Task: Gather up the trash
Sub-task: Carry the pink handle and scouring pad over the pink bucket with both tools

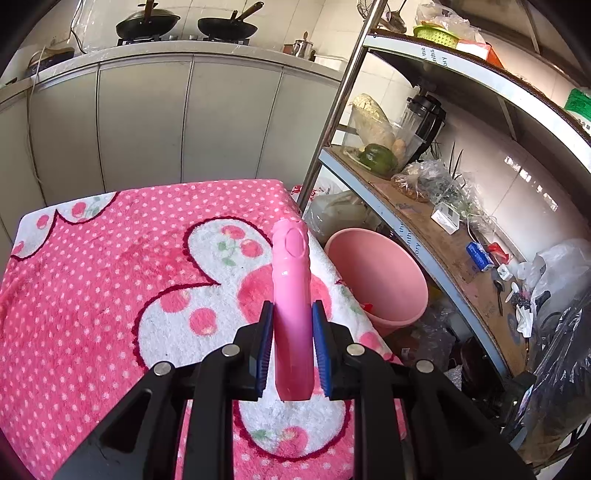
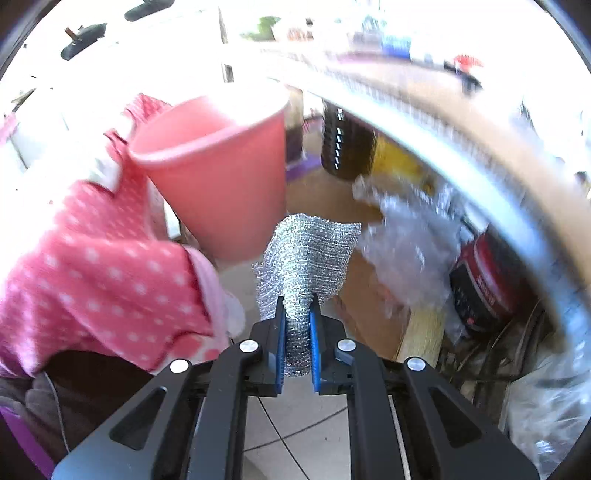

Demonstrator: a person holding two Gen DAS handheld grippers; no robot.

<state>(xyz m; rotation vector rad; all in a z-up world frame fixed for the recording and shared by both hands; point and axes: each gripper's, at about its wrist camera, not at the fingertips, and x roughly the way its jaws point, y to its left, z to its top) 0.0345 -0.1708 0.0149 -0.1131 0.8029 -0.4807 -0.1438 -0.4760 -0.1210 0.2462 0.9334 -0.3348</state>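
Closest to the left camera, the left hand-held gripper (image 1: pixel 291 314) is closed on a pink tube (image 1: pixel 291 295), its blue pads pressing both sides of the lower body while the rounded top points away from the lens. Below the tube lies a table under a pink dotted cloth (image 1: pixel 92 277) with white patches and cherry prints. Just past the table's right edge stands a pink bucket (image 1: pixel 376 280), its mouth tipped toward the camera, on the floor beside a metal rack (image 1: pixel 443 236) crowded with bags, boxes and a blender. Behind the table runs a counter with 2 woks (image 1: pixel 184 24) on a stove. In the right wrist view, which is blurred, the right hand-held gripper (image 2: pixel 297 310) is pinched nearly closed on a piece of silver foil wrap (image 2: pixel 306 254), which fans out above the pads. The wrap hangs just right of and below the bucket (image 2: pixel 221 173), seen from the side here, with the cloth's (image 2: pixel 92 277) corner draping at left and tiled floor (image 2: pixel 295 424) beneath.
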